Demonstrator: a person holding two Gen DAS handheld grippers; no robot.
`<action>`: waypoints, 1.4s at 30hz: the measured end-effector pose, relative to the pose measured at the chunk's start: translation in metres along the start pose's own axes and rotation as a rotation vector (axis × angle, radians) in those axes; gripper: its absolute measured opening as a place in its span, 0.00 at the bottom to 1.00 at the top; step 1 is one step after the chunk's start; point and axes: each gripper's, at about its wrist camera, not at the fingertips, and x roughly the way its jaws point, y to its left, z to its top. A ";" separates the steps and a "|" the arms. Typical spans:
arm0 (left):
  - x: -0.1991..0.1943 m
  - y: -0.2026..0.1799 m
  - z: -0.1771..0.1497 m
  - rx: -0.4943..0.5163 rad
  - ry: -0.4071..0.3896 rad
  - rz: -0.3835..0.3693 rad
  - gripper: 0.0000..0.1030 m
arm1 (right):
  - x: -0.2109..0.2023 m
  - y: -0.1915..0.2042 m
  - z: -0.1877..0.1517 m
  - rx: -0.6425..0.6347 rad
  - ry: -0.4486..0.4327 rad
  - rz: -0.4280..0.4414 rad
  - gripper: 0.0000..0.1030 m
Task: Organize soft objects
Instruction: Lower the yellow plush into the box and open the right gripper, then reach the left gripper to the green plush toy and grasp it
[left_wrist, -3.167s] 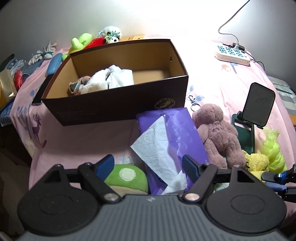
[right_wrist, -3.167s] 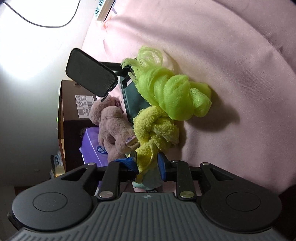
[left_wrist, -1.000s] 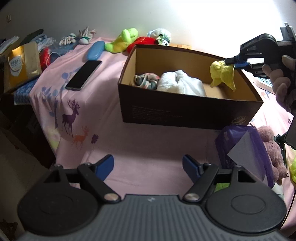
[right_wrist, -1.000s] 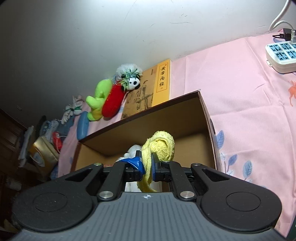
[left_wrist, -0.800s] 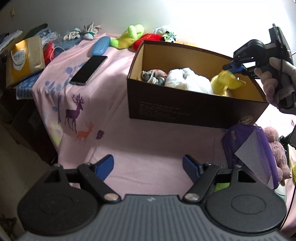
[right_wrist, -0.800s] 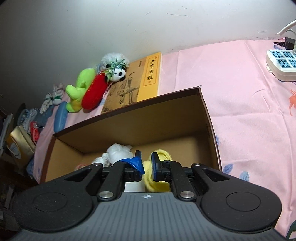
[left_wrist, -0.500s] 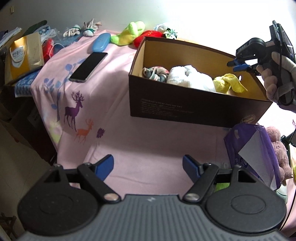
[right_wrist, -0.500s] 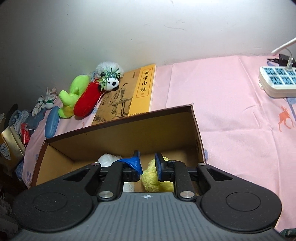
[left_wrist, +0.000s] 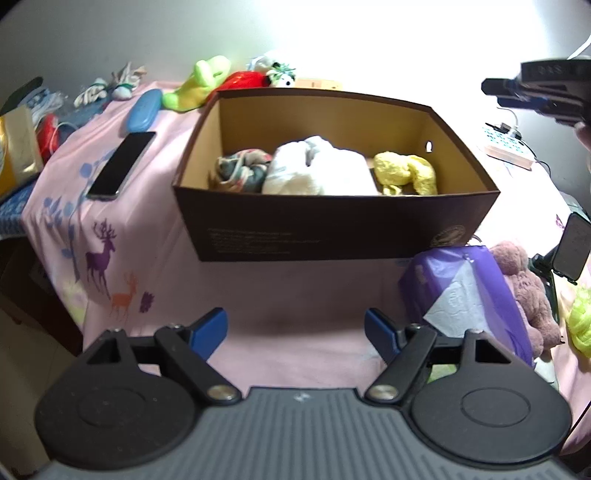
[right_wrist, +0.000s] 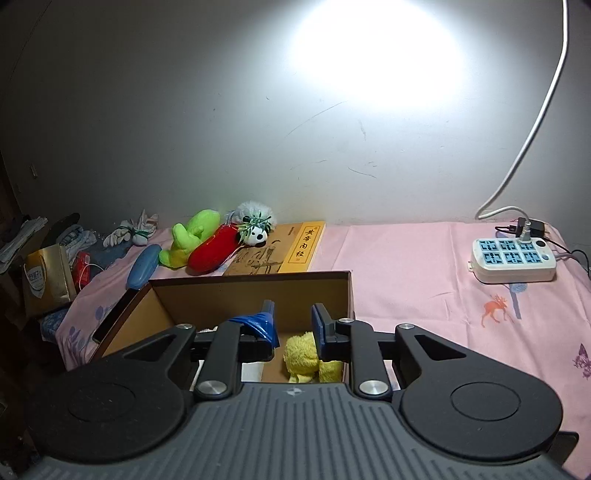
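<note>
A brown cardboard box (left_wrist: 332, 229) stands on the pink cloth. Inside lie a striped cloth (left_wrist: 242, 173), a white cloth (left_wrist: 317, 171) and a yellow towel (left_wrist: 404, 173). My right gripper (right_wrist: 293, 325) is open and empty, raised above the box's right end, with the yellow towel (right_wrist: 308, 356) lying below it. It also shows in the left wrist view (left_wrist: 532, 96) at the upper right. My left gripper (left_wrist: 295, 328) is open and empty over bare cloth in front of the box. A pink plush bear (left_wrist: 528, 291) and a green mesh puff (left_wrist: 580, 325) lie right of the box.
A purple tissue pack (left_wrist: 465, 299) lies by the box's front right corner. A phone (left_wrist: 122, 164) and blue case (left_wrist: 142, 114) lie left of the box. Green, red and panda plush toys (right_wrist: 218, 243), a book (right_wrist: 284, 254) and a power strip (right_wrist: 511, 260) sit near the wall.
My right gripper carried the yellow towel over the box, opened and dropped it inside, then rose and drew back. My left gripper stayed open and shifted its view slightly.
</note>
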 end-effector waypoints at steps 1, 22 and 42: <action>0.000 -0.004 0.001 0.009 0.000 -0.003 0.75 | -0.006 -0.003 -0.005 0.001 0.006 0.001 0.04; -0.003 -0.060 0.001 -0.016 0.055 0.107 0.75 | -0.070 -0.050 -0.096 0.010 0.222 0.072 0.07; -0.025 -0.095 -0.031 -0.087 0.078 0.243 0.75 | -0.077 -0.077 -0.119 0.047 0.329 0.215 0.08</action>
